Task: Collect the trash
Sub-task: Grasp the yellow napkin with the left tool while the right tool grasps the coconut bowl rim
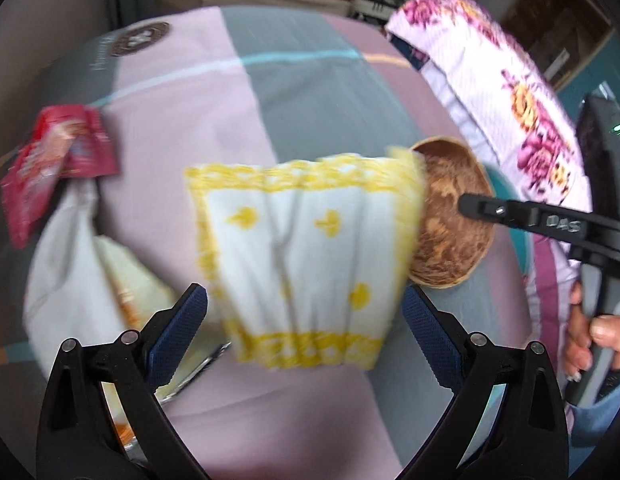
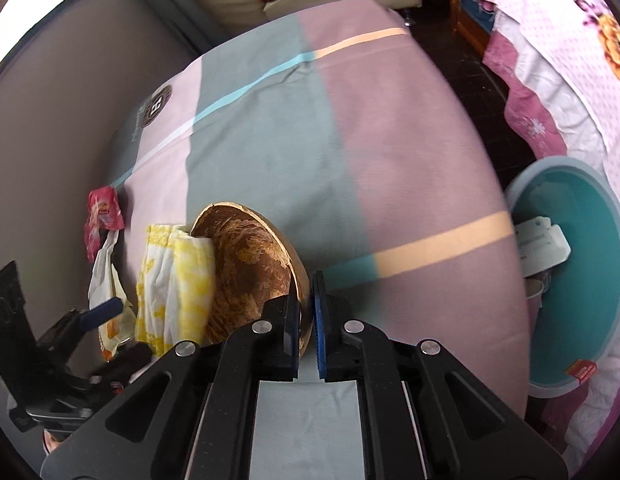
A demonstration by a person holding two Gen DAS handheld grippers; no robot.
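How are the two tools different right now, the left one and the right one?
The left tool has its jaws spread wide and empty, hovering over the yellow-and-white napkin. The right tool has its jaws shut on the rim of the brown coconut shell. So the left one holds nothing, while the right one grips trash. Both are black with blue pads, and both point down at the striped bedsheet.

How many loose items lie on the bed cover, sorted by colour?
Red: 1, the red wrapper
White: 1, the crumpled white bag
Yellow and white: 1, the folded patterned cloth
Brown: 1, the brown shell bowl, its rim pinched by the right gripper
Total: 4
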